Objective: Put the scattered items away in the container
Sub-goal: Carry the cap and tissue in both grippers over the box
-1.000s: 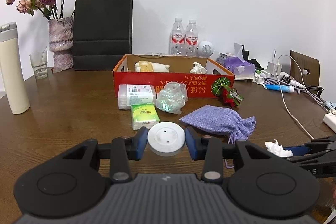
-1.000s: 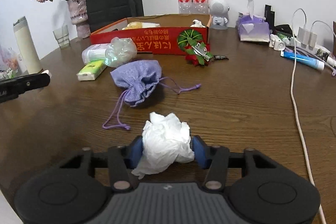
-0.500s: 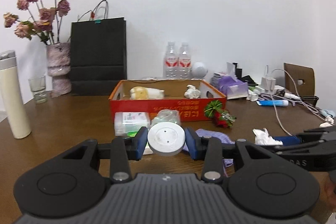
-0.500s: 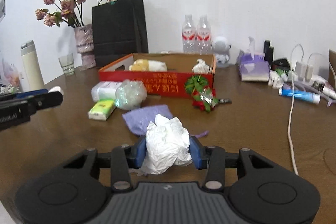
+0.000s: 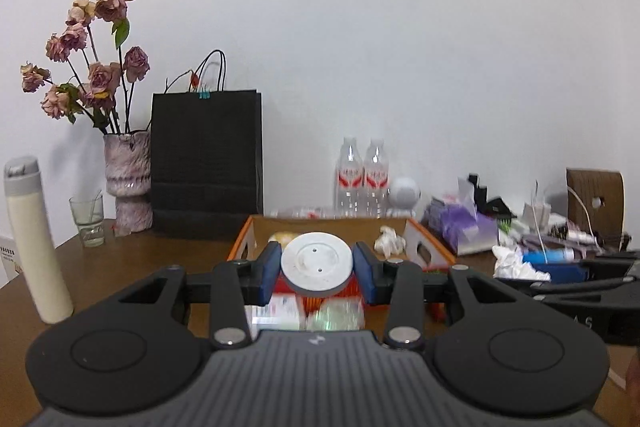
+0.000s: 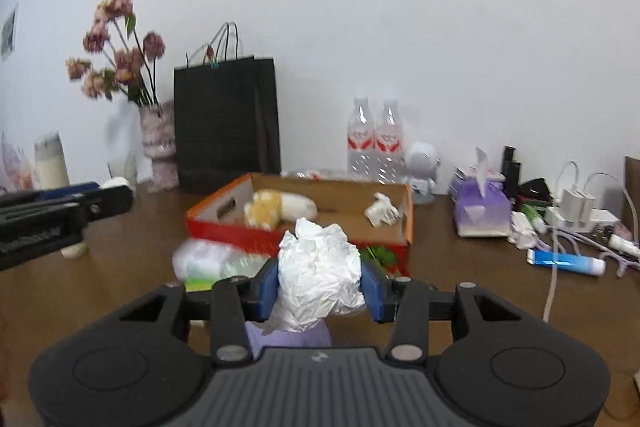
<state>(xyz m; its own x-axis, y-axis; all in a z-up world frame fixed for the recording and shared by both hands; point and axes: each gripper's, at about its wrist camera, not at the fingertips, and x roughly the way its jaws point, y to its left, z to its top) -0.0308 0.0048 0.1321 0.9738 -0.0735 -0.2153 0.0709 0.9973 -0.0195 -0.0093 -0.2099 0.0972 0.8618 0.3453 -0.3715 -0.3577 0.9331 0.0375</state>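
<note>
Left gripper [image 5: 316,273] clamped on a white disc [image 5: 317,264], right gripper [image 6: 319,285] clamped on a paper wad [image 6: 318,277]; both raised short of the box [image 6: 304,233].

Judged roughly midway: two things already inside the box ahead of the right gripper, namely one yellow-and-white plush [image 6: 276,207] and one paper ball [image 6: 382,213]; two more in the grips, not yet dropped in. Left on the table [image 6: 460,267] between grippers and box, as far as blur allows: one white pack [image 6: 198,261], one clear crinkled wrap [image 6: 246,263], one green pack [image 6: 200,283], one red-green bow [image 6: 380,255], one lilac pouch [image 6: 290,339] just under the right gripper. Other clutter beyond: two bottles [image 6: 374,141], one black bag [image 6: 226,123], one vase [image 6: 158,143], one tissue box [image 6: 482,211], probably not part of the job.
</note>
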